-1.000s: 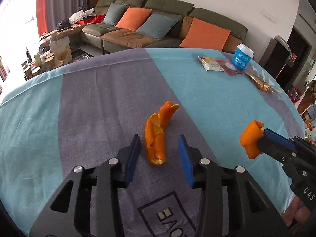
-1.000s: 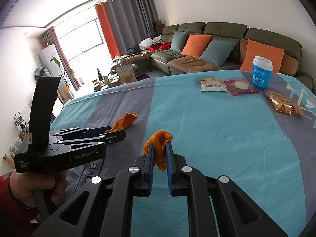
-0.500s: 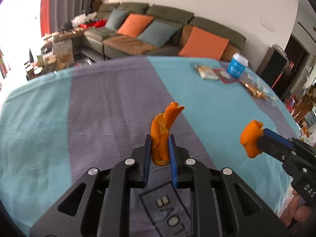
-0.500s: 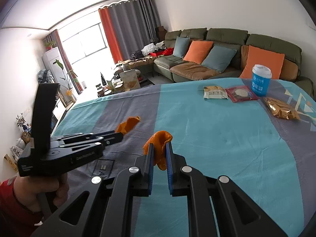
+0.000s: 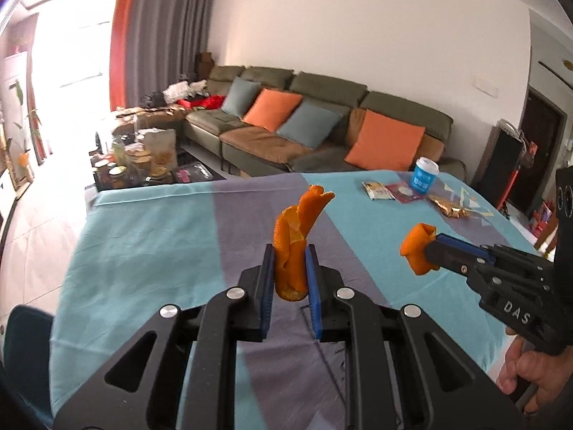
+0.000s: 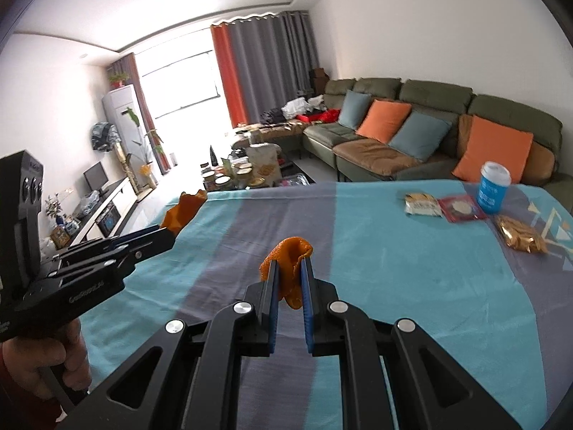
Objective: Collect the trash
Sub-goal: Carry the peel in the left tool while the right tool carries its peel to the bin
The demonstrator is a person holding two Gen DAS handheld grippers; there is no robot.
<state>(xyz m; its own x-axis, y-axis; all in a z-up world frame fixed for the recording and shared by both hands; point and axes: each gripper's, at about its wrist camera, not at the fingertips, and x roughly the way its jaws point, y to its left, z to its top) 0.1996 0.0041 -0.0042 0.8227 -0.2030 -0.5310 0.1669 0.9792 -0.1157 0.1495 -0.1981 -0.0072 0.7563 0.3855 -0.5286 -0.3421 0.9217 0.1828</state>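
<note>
So right now both peels are off the bench (image 5: 150, 251) and up in the air. My left gripper (image 5: 290, 279) is clamped on the long orange peel (image 5: 295, 236), and it stands pretty much upright between the blue pads (image 5: 266, 279), long axis running bottom to top, curled tip pointing up and a bit toward the sofa side. The lower end pokes out just under the pads. It's folded on itself, so I'd guess the grip is okay but a bit squishy.

My right gripper (image 6: 288, 286) is squeezed around the smaller orange peel (image 6: 288, 272), more of a crumpled wad than a strip. Its rounded top bulges above the fingertips and a flap hangs down between them, so if it has a long axis at all, it's roughly vertical too.

Progress-wise I'd call it partway: two peels grabbed, neither dropped anywhere yet, and I can't see a bin in either view. Over on the far right end of the bench there's still stuff sitting: a pale snack packet (image 6: 422, 205), a red wrapper (image 6: 462, 208) touching it, a blue paper cup (image 6: 493, 191) standing upright just behind, and a gold foil wrapper (image 6: 521, 238) nearby. Whether the cup counts as trash, can't say.
</note>
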